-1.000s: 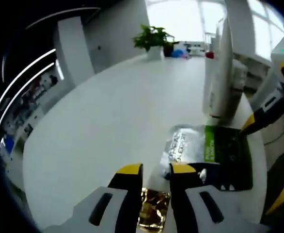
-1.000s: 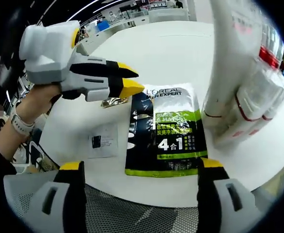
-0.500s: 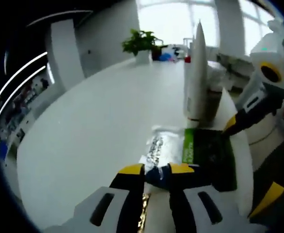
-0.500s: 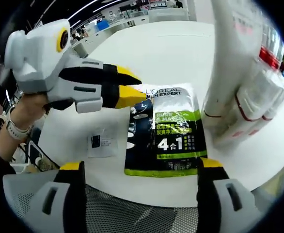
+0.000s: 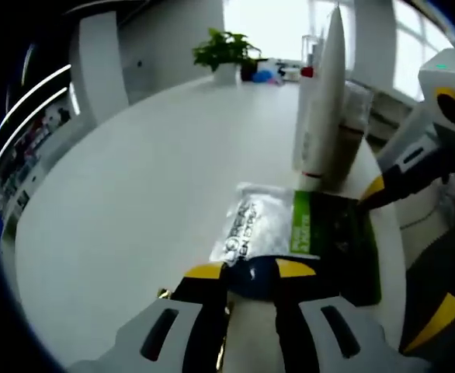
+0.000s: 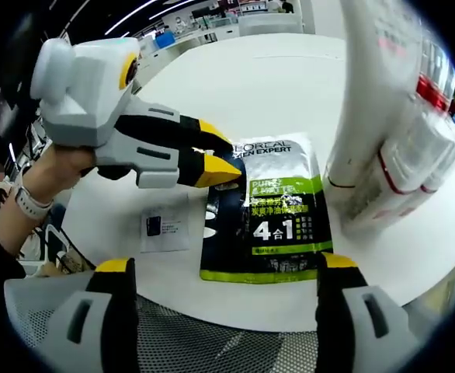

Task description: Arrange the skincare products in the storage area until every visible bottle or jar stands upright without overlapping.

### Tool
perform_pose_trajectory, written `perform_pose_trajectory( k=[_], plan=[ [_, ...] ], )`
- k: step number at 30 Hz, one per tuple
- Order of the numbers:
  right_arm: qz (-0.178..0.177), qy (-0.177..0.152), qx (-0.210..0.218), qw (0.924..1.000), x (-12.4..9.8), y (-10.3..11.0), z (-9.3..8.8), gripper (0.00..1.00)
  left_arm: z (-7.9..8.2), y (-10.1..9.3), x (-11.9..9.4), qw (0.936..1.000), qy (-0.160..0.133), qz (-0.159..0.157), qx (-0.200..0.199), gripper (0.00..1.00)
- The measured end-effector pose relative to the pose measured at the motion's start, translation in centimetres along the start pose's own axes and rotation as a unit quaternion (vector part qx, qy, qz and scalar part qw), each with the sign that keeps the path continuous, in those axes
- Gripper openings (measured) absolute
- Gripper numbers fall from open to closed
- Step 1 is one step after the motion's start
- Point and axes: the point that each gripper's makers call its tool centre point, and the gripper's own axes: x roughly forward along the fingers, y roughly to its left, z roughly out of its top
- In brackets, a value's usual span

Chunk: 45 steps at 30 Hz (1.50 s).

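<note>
A round white table (image 5: 134, 179) is being shown in a bright room with a potted plant (image 5: 221, 53) far off. A flat sachet pack (image 6: 278, 210) is lying near the table's near edge, beside upright white tubes (image 6: 390, 116) partly cut off at the right. Wide bare tabletop is being left open at the left. The left gripper (image 6: 220, 155) is being held with jaws nearly together at the pack's corner; whether it is gripped cannot be told. The right gripper (image 6: 224, 299) is being held wide apart.

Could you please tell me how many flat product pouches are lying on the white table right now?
1: the green-and-black pouch lies flat on the white table, beside the standing white tube, with the left gripper at its top corner. Others may be hidden behind the tube.
</note>
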Motion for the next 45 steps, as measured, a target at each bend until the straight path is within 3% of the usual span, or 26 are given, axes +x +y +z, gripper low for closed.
perform_pose_trajectory(
  k=[21, 34, 40, 45],
  plan=[
    [0.003, 0.018, -0.024, 0.9995, 0.1, 0.2, -0.4, 0.99, 0.1, 0.5, 0.4, 0.9998, 0.003, -0.011, -0.019, 0.21],
    [0.006, 0.010, -0.020, 0.9997, 0.2, 0.1, -0.1, 0.99, 0.3, 0.8, 0.5, 0.9995, 0.016, -0.001, -0.026, 0.23],
    [0.002, 0.011, -0.023, 0.9997, 0.3, 0.0, -0.1, 0.99, 1.3, 0.7, -0.7, 0.9993, -0.001, 0.005, -0.036, 0.25],
    [0.000, -0.001, -0.022, 0.9998, 0.0, -0.2, 0.3, 0.99, 1.0, 0.9, -1.8, 0.9991, -0.004, 0.016, -0.040, 0.26]
  ],
)
